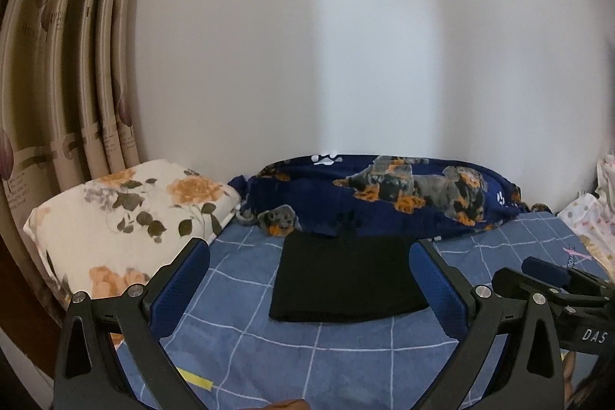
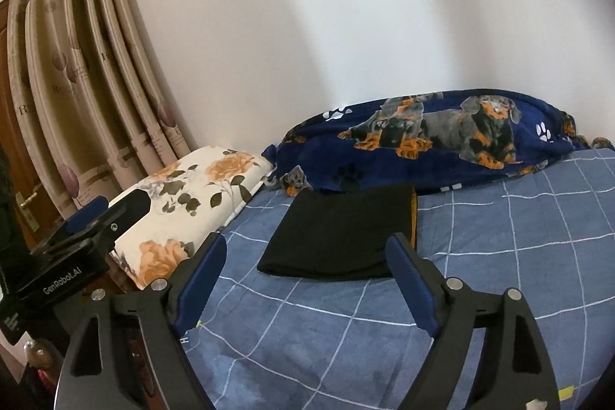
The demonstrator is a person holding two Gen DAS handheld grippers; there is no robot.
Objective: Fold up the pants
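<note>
The black pants (image 1: 342, 279) lie folded into a flat rectangle on the blue checked bed sheet (image 1: 307, 364), close to the dog-print blanket. They also show in the right wrist view (image 2: 338, 233). My left gripper (image 1: 309, 256) is open and empty, held above the sheet just short of the pants. My right gripper (image 2: 307, 248) is open and empty too, short of the pants' near edge. The right gripper shows at the right edge of the left wrist view (image 1: 553, 279). The left gripper shows at the left of the right wrist view (image 2: 96, 214).
A floral pillow (image 1: 123, 218) lies at the left by the beige curtains (image 1: 57, 83). A navy dog-print blanket (image 1: 384, 195) is bunched along the white wall. Patterned cloth (image 1: 592, 218) sits at the far right. A wooden door (image 2: 19, 179) stands at the left.
</note>
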